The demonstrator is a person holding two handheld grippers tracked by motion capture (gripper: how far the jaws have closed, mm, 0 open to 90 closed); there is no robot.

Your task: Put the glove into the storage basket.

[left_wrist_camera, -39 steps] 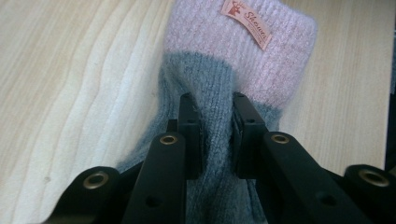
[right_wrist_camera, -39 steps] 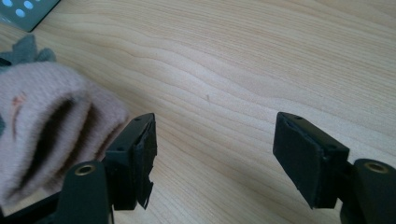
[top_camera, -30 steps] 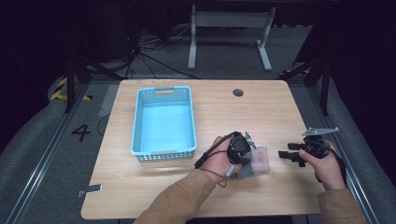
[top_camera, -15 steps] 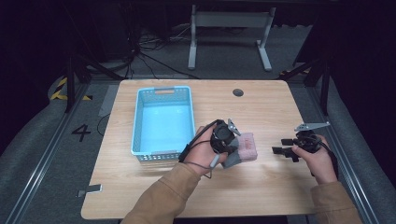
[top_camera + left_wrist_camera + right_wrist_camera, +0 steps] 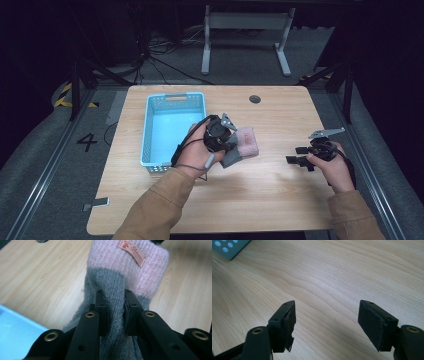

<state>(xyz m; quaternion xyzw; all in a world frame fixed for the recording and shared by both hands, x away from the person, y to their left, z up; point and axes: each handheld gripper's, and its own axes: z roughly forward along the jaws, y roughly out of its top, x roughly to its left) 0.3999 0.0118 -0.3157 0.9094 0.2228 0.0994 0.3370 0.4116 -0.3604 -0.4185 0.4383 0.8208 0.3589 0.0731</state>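
Carrying a knitted sock, grey in the body with a pink cuff and a small sewn label, the left tongs are clamped on the grey part, the wool pinched between the 2 black pads.

Change since the earlier high views: the sock lay further to the right on the tabletop, roughly midway between the 2 hands; it now sits higher and closer to the blue basket, with the left hand just beside the basket's right wall. The grip itself looks unchanged. Judgement: the pick-up is done and the transfer toward the basket is under way; the drop has not yet happened, as the basket interior is bare.

Position of the sock: in the high view it hangs off the right side of the left tongs, the pink cuff pointing away from the basket, the grey end under the hand. Whether the low end touches the wood I cannot tell. In the left gripper view a corner of the basket shows at lower left, so the sock is beside the basket, not over it.

Right tongs: pads well apart, nothing between them, bare wood beneath. In the high view the right hand rests near the tabletop's right edge, well apart from the sock.
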